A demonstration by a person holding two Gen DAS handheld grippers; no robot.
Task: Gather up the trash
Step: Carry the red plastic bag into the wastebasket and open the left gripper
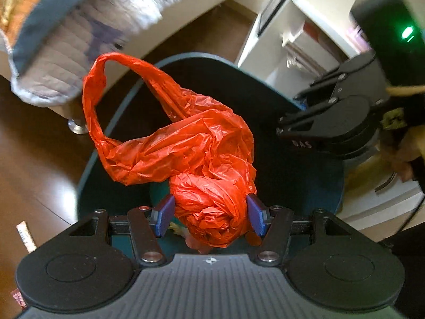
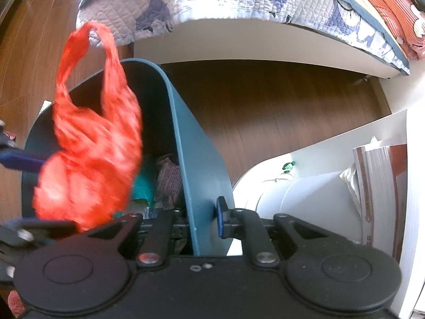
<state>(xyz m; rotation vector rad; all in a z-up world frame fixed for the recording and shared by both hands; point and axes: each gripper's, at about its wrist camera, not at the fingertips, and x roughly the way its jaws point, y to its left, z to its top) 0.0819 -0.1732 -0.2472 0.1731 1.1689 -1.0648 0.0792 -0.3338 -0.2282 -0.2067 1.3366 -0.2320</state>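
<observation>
A: Your left gripper has the red plastic bag pinched by its bunched, knotted end, jaws about half apart with both blue pads pressed into the plastic. The rest of the bag billows out ahead of the fingers and one handle loop stands free.

B: And where is the bag relative to the bin?

A: It hangs over the open mouth of the teal trash bin, above the dark interior, not touching the rim as far as you can see. In the right wrist view the bag is blurred, sitting over the bin's near-left part.

B: What is your right gripper doing?

A: Your right gripper is nearly closed on the bin's wall, one blue pad outside against it, the other finger inside. Papers and wrappers lie at the bottom of the bin.

B: Anything around it?

A: The bin stands on a wooden floor, beside a white shelf holding books, near a bed with a quilted cover.
</observation>
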